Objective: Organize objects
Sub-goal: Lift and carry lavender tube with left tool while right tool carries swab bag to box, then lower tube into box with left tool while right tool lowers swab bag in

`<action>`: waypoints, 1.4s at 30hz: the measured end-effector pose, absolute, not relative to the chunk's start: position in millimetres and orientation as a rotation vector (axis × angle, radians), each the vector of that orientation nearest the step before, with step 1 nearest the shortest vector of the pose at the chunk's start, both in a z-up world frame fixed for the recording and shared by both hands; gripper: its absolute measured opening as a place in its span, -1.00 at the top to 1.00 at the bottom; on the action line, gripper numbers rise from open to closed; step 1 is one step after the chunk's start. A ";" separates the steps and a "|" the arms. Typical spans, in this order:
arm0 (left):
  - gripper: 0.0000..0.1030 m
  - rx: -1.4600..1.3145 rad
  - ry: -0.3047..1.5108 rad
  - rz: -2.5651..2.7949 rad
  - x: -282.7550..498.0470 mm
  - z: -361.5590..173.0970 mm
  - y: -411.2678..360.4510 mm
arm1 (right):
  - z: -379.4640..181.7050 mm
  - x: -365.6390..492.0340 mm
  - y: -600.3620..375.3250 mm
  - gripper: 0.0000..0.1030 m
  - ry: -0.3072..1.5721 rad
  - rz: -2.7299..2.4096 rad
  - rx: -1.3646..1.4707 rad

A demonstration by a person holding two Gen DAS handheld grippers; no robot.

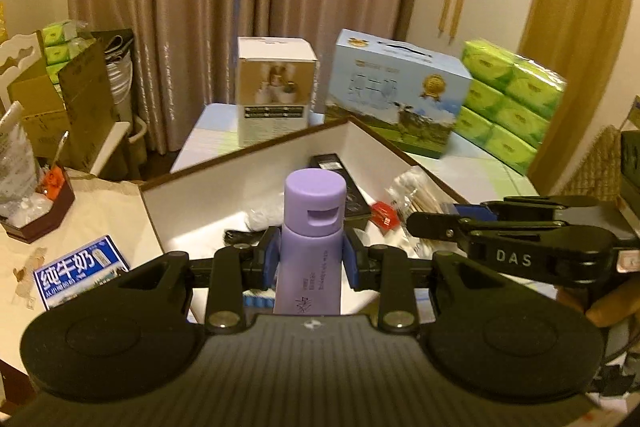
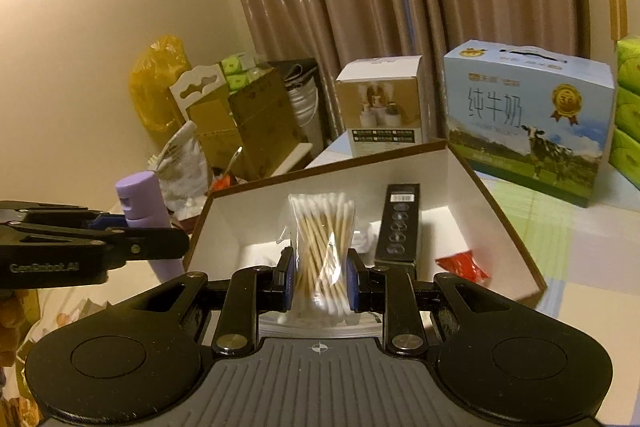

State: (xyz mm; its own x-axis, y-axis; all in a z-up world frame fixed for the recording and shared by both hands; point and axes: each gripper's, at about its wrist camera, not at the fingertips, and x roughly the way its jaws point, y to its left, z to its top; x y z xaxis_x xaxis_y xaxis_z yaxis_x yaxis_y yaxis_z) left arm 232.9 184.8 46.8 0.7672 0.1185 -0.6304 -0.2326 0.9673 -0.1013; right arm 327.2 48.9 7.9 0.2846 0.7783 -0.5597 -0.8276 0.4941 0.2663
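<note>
The left gripper [image 1: 308,259] clamps a lavender tube [image 1: 313,227], cap upward, raised above the near edge of a white-lined cardboard box [image 1: 256,163]. Beside it, the right gripper [image 2: 322,281] pinches a clear bag of cotton swabs [image 2: 322,239] over the same box, where a black carton [image 2: 398,223] and red packet [image 2: 460,263] lie. A blue milk carton case [image 2: 528,119] stands beyond.

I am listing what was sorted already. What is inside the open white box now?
Inside the open white cardboard box: a long black carton, a red packet, something white. The held items cover part of the floor.
</note>
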 end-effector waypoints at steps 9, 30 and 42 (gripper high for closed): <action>0.46 -0.200 0.715 0.217 262.1 25.3 213.2 | -4.6 357.3 59.0 0.57 0.713 0.978 -0.092; 0.46 -0.230 0.802 0.190 310.7 -14.7 234.1 | -55.4 437.0 80.0 0.55 0.787 0.811 -0.145; 0.46 -0.253 0.845 0.195 325.8 -32.3 241.1 | -58.5 438.6 79.5 0.34 0.790 0.809 -0.141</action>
